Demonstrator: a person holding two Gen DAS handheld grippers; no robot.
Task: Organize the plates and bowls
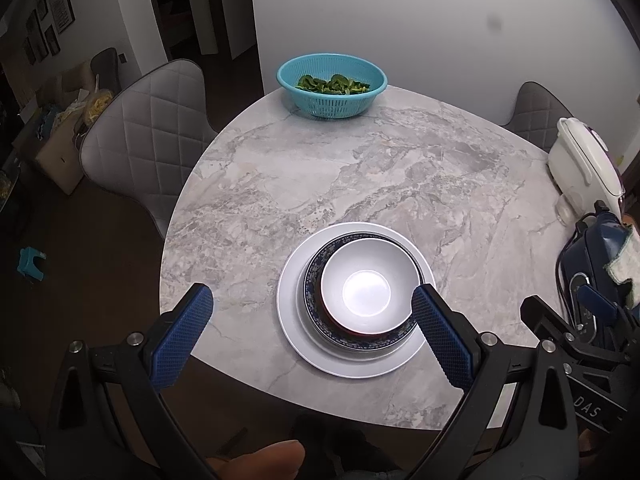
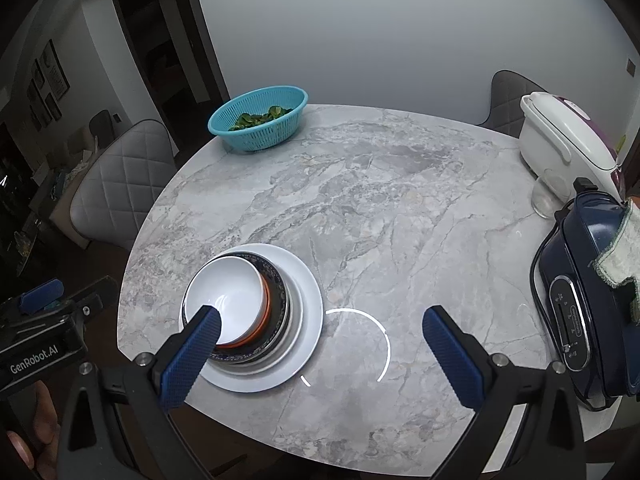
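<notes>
A stack of dishes stands near the front edge of the marble table (image 1: 360, 168). A white bowl (image 1: 370, 280) (image 2: 228, 292) with a red-orange outside sits on a dark blue patterned plate (image 1: 316, 300) (image 2: 280, 280), which rests on a large white plate (image 1: 292, 320) (image 2: 308, 300). My left gripper (image 1: 312, 300) is open and empty, held above and in front of the stack. My right gripper (image 2: 320, 322) is open and empty, just right of the stack, its left finger (image 2: 200, 332) in front of the bowl.
A teal basket (image 1: 332, 84) (image 2: 258, 120) with green leaves sits at the far edge. A white appliance (image 1: 584, 160) (image 2: 560, 136), a dark blue appliance (image 1: 592, 276) (image 2: 584, 288) with a cloth and a glass (image 2: 544, 200) stand at the right. Grey chairs (image 1: 144, 132) surround the table.
</notes>
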